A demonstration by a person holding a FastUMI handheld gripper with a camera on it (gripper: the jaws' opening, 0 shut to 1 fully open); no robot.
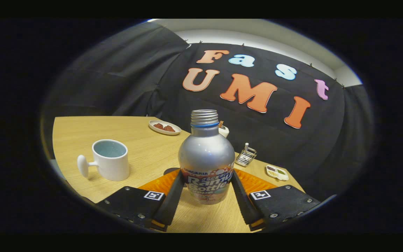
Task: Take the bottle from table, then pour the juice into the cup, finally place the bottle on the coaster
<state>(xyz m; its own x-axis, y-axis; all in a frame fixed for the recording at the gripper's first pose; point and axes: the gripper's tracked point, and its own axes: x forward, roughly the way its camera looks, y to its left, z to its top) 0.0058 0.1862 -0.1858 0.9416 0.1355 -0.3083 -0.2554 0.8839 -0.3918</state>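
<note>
A silver bottle [206, 154] with an uncapped threaded neck and a printed label stands upright between my fingers. My gripper [207, 174] is shut on it, both pads pressing the label's sides. I cannot tell whether its base rests on the wooden table [145, 154] or hangs just above it. A white cup [111, 163] with a knob-like handle stands on the table to the left, beyond the left finger [172, 197]; its inside looks pale blue-grey. A sliver of a dark flat disc [169, 171], possibly the coaster, peeks out behind the left finger.
At the far side of the table lies a white oval dish [164, 127] with brown pieces. A small white item [224, 131] sits behind the bottle. Right of the bottle stand a wire rack [246, 156] and a small divided tray [277, 172] near the table's edge.
</note>
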